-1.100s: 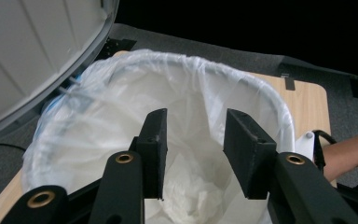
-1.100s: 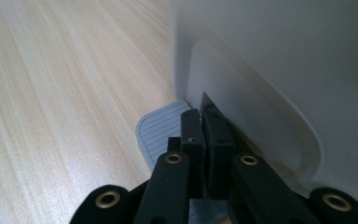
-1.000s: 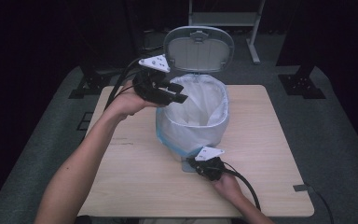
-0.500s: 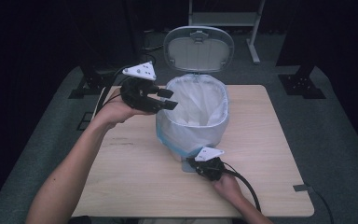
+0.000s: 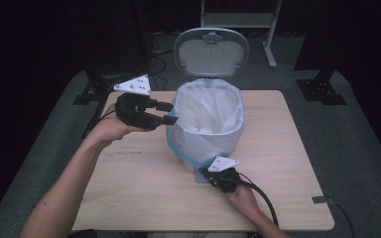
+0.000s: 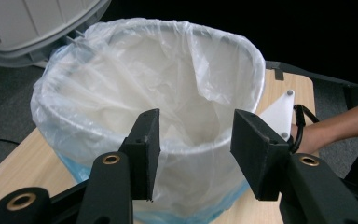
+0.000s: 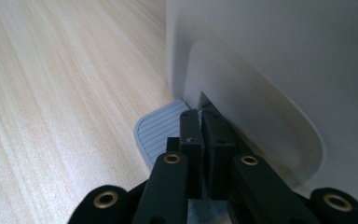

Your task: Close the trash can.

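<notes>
The pedal bin (image 5: 208, 144) is placed near the middle of the wooden table (image 5: 287, 198), its lid (image 5: 211, 51) raised upright behind the mouth and a white liner bag (image 5: 206, 111) folded over the rim, with a blue edge of the bag hanging down the side. Nearest the person, the right gripper (image 5: 217, 177) is laid low on the tabletop at the foot of the bin; in the right gripper view its jaws are seen brought together, with no gap between the pads, and their tips (image 7: 200, 122) are pressed on the ribbed grey pedal (image 7: 156, 133) just where it enters the recess in the bin wall. From the raised lid, the pedal is judged to be held down. For the step to be done well, steady downward pressure should be kept on the pedal so that the lid is not dropped, and the tips should be kept from sliding off its rounded front edge.

Farther off, the left gripper (image 5: 166, 113) is held in the air just beside the bin's left rim. Its jaws are spread wide and nothing is gripped between them; in the left gripper view the pads (image 6: 147, 149) are aimed at the near edge of the liner bag (image 6: 168, 93). Whether a pad is brushing the plastic cannot be told. If the liner is to be seized, the rim fold should be taken squarely between both pads.
</notes>
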A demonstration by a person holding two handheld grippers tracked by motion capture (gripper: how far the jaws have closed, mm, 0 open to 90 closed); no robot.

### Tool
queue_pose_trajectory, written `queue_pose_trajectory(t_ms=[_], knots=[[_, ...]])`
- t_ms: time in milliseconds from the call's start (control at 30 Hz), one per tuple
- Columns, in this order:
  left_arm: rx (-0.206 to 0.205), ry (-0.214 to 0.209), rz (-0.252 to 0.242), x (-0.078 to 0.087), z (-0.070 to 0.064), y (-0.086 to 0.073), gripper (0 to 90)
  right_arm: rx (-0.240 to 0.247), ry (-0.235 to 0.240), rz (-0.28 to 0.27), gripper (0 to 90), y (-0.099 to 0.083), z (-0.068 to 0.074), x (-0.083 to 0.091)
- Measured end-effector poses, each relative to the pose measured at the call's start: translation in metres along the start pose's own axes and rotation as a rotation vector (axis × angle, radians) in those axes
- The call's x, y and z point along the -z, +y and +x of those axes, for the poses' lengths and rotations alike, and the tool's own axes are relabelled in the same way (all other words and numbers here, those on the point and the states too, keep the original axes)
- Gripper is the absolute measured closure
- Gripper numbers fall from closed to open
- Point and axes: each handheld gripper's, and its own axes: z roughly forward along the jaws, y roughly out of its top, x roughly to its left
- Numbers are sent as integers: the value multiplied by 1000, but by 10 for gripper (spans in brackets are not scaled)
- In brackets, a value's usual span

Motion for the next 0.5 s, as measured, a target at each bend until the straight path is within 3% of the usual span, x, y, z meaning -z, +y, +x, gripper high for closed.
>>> queue_pose_trajectory(t_ms=[167,233,333,367,500], knots=[[9,3,-8,7,-2,-11,509,-27,9,19,830,0,-3,5],[15,6,-13,10,-3,-15,505,-6,4,28,827,-2,-3,11],[12,7,-14,13,-4,-21,495,-30,23,3,821,-7,-4,23],[18,7,-18,16,-5,-27,492,-53,36,-30,807,-12,-7,39],[28,19,-18,20,-8,-41,482,-93,41,-59,766,-24,-15,68]])
